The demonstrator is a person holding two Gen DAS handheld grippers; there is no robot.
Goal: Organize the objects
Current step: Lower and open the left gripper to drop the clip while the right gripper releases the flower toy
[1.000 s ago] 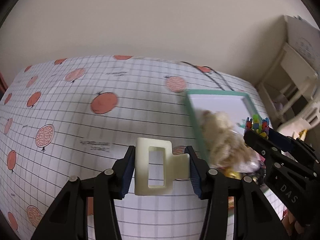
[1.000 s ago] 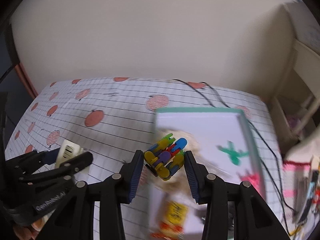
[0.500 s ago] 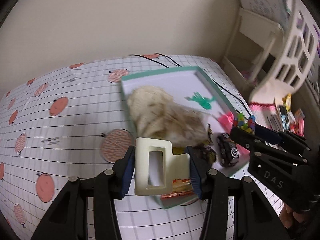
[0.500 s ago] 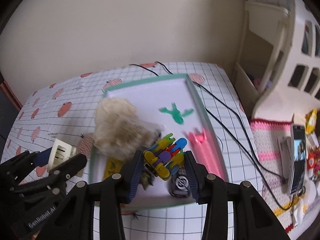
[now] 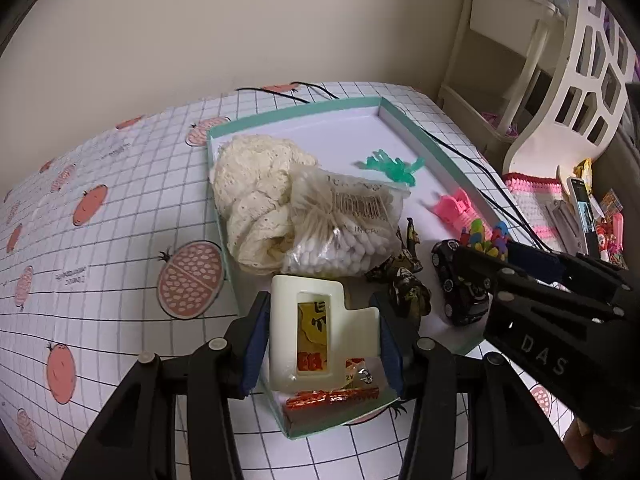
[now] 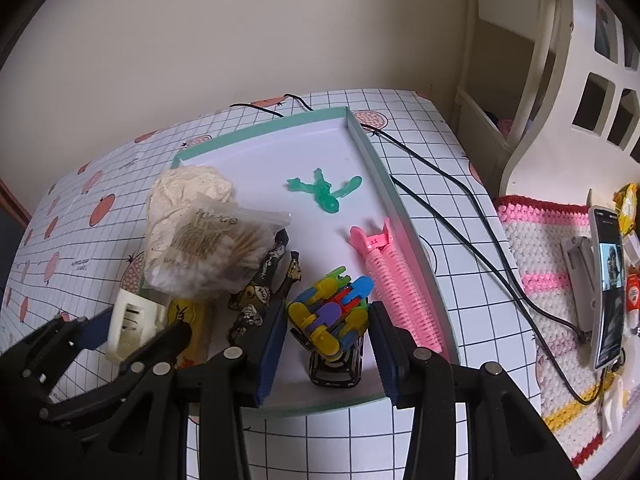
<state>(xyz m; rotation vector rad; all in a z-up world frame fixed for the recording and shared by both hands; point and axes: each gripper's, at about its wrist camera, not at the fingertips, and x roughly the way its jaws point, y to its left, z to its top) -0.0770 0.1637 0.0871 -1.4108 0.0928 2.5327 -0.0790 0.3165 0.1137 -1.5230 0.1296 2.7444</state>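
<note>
While your left gripper [image 5: 322, 330] is clamping the cream hair clip [image 5: 316, 330] between both blue pads, it is hovering over the near corner of the teal-rimmed tray [image 5: 448, 162]. Your right gripper [image 6: 328, 330] is closing its pads on the colourful plastic toy [image 6: 330, 314], holding it above the black toy car [image 6: 336, 366] inside the same tray. Lying in the tray around them you are seeing a cream knitted cloth [image 5: 256, 184], a bag of cotton swabs [image 5: 344, 228], a green plastic figure [image 6: 324, 192], a pink hair roller clip [image 6: 394, 276], dark wrapped sweets [image 6: 264, 288] and a yellow packet [image 6: 188, 320]. The tray is sitting on a tablecloth [image 5: 100, 216] printed with a black grid and pomegranates, pushed against a plain beige wall [image 5: 240, 20]. A black cable [image 6: 460, 216] is running across the cloth just beside the tray. Off to your right, a white shelf unit [image 6: 560, 92] is standing, with a crocheted mat [image 6: 536, 264] and a phone [image 6: 608, 288] near it.
</note>
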